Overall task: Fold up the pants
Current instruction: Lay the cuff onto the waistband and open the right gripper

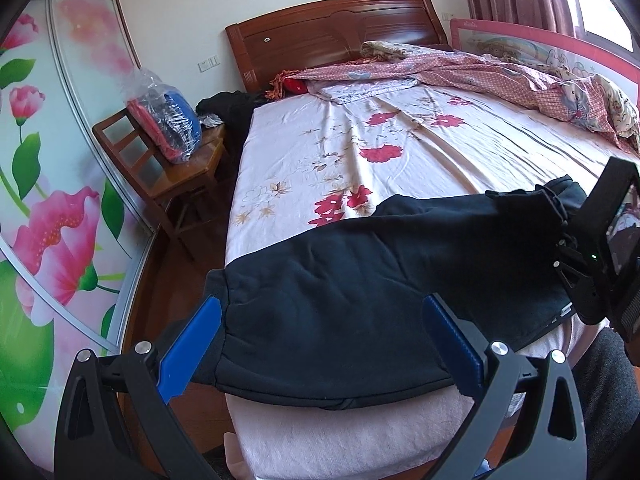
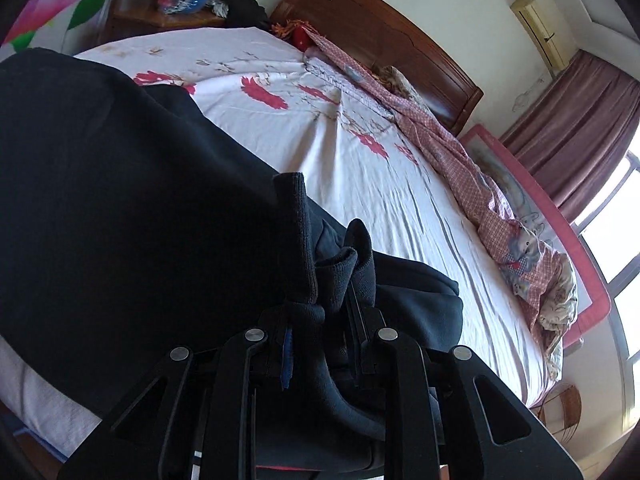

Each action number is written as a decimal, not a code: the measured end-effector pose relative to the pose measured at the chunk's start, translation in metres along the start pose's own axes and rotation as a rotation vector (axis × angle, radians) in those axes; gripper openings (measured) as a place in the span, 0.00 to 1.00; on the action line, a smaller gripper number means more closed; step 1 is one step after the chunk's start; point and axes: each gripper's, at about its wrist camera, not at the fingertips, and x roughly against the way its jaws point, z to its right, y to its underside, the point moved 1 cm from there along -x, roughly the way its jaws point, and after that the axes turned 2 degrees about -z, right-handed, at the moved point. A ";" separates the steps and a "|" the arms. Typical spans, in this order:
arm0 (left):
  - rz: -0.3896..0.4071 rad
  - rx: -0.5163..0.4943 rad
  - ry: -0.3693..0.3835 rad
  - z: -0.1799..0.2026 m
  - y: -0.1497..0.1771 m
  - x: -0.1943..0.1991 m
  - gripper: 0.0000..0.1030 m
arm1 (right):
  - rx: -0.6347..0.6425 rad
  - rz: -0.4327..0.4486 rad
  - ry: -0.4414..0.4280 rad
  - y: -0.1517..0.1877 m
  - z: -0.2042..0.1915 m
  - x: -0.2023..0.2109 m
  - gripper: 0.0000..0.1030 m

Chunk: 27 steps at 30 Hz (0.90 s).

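Black pants (image 1: 360, 276) lie across the near edge of the bed (image 1: 400, 152). My left gripper (image 1: 320, 332) is open, its blue fingers (image 1: 192, 344) spread on either side of the waistband end, which hangs over the bed's corner. My right gripper (image 2: 320, 332) is shut on the bunched ribbed cuffs (image 2: 304, 240) of the pants (image 2: 120, 180). In the left wrist view the right gripper (image 1: 568, 236) shows at the right edge, gripping the leg ends.
A floral sheet covers the bed. A rumpled pink quilt (image 1: 520, 76) lies along the far side by a pink bed rail (image 1: 560, 48). A wooden chair (image 1: 168, 164) with a plastic bag stands left of the bed, beside a flowered wardrobe door (image 1: 48, 160).
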 end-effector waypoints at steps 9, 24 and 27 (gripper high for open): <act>-0.008 -0.018 0.021 0.007 0.000 -0.003 0.98 | 0.159 -0.002 -0.082 -0.002 -0.055 0.009 0.30; 0.011 0.008 0.022 -0.001 -0.008 -0.003 0.98 | -0.408 -0.200 -0.138 0.053 0.116 -0.001 0.54; 0.025 -0.004 0.017 0.001 -0.009 0.002 0.98 | -0.399 -0.347 -0.212 0.081 0.110 -0.033 0.54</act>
